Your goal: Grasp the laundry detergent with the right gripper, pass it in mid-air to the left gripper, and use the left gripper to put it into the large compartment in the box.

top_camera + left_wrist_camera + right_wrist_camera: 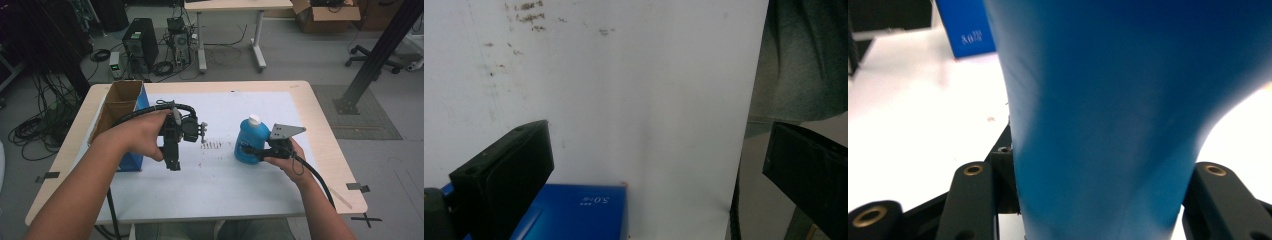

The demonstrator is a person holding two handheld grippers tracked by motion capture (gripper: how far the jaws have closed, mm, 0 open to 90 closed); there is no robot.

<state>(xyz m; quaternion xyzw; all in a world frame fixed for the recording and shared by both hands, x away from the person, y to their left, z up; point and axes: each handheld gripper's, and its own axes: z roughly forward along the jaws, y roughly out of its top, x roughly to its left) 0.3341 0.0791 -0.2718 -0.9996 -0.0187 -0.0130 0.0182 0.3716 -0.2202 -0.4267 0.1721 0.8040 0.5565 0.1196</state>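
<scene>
Blue plastic, the body of one bottle point(251, 141) with a white cap, stands upright on the white sheet point(225, 185) that covers the table point(327, 150). The right gripper point(248, 150) comes at the bottle level from its right side, and its two black jaws pinch the bottle low on the body; in the right gripper view the blue bottle point(1128, 115) stands between the jaws with a jaw hard against each flank. The person's right hand point(285, 159) grips that tool just right of the bottle, with the grey three-cornered plate point(286, 131) above it.

Left of the bottle, and apart from it, a patch of dark smudges point(211, 145) marks the sheet. Left of those marks the left gripper point(172, 162) is held in the person's left hand point(145, 134), pointing down toward the near edge of the sheet. In the left gripper view its jaws are spread wide, with nothing between them but bare white sheet and the top of a blue box point(576, 212).

Farthest left of the bottle stands one open cardboard box point(122, 102) with blue sides, at the left edge of the sheet; whether anything lies inside it cannot be told.

Count: one bottle, one box, two grippers.
</scene>
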